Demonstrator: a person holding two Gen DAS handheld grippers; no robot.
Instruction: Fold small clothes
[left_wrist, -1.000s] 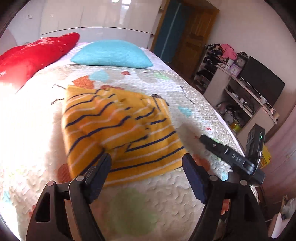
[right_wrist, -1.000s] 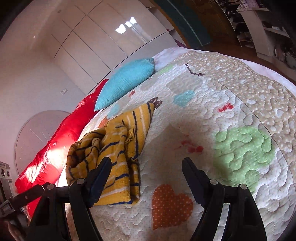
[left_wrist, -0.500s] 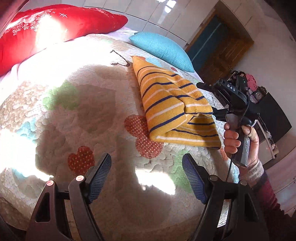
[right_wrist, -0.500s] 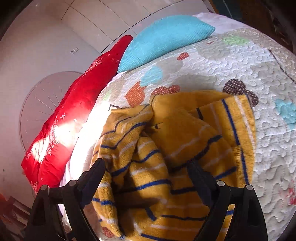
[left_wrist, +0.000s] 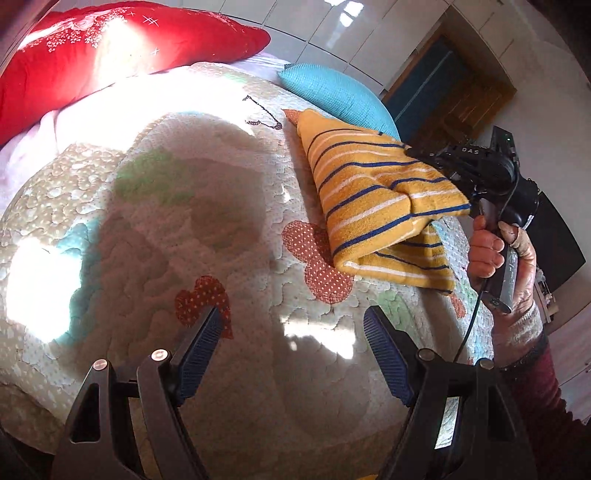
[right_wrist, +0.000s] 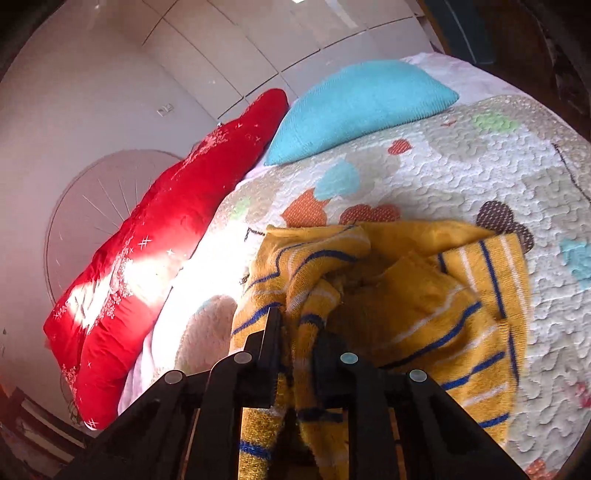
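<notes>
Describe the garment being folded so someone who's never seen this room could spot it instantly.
On the bed's patchwork quilt, below the red pillow and turquoise pillow, lies the yellow knit garment. The right gripper pinches its edge. It alone has thin navy and white stripes.

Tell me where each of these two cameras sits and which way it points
Left wrist: on the open left gripper, looking across the quilted patchwork bedspread; the right hand shows.
Right wrist: on the right gripper, shut on the yellow blue-striped knit garment, facing the headboard; only its fingers show.
Shared: garment, bedspread, long red pillow, turquoise cushion.
</notes>
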